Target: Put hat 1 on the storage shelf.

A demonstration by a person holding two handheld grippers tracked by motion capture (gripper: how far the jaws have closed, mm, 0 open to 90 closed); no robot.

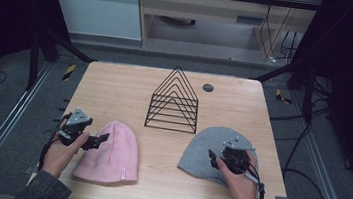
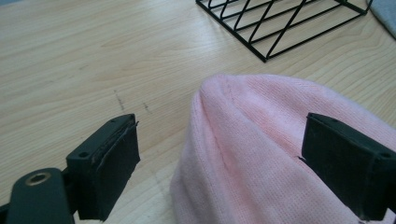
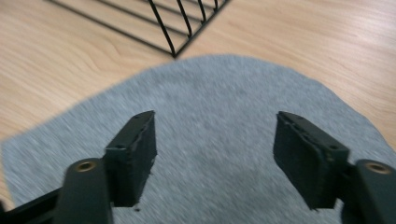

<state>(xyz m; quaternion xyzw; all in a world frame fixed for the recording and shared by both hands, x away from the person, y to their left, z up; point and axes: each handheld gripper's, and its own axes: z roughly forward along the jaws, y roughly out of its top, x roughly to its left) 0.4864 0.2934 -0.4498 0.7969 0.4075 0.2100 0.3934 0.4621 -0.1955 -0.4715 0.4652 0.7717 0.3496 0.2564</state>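
1. While both grippers hover low at the table's [image 1: 116, 80] near edge, two beanies lie flat there: one pink beanie [image 1: 110, 152] left, one grey beanie [image 1: 209, 148] right
2. Left gripper [image 1: 100, 139]: jaws apart, straddling the pink crown's edge
3. Right gripper [image 1: 214, 160]: jaws apart above grey knit
4. Farther back, one black wire rack [image 1: 174, 102] stands empty

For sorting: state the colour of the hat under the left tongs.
Pink hat, clearest in the left gripper view.
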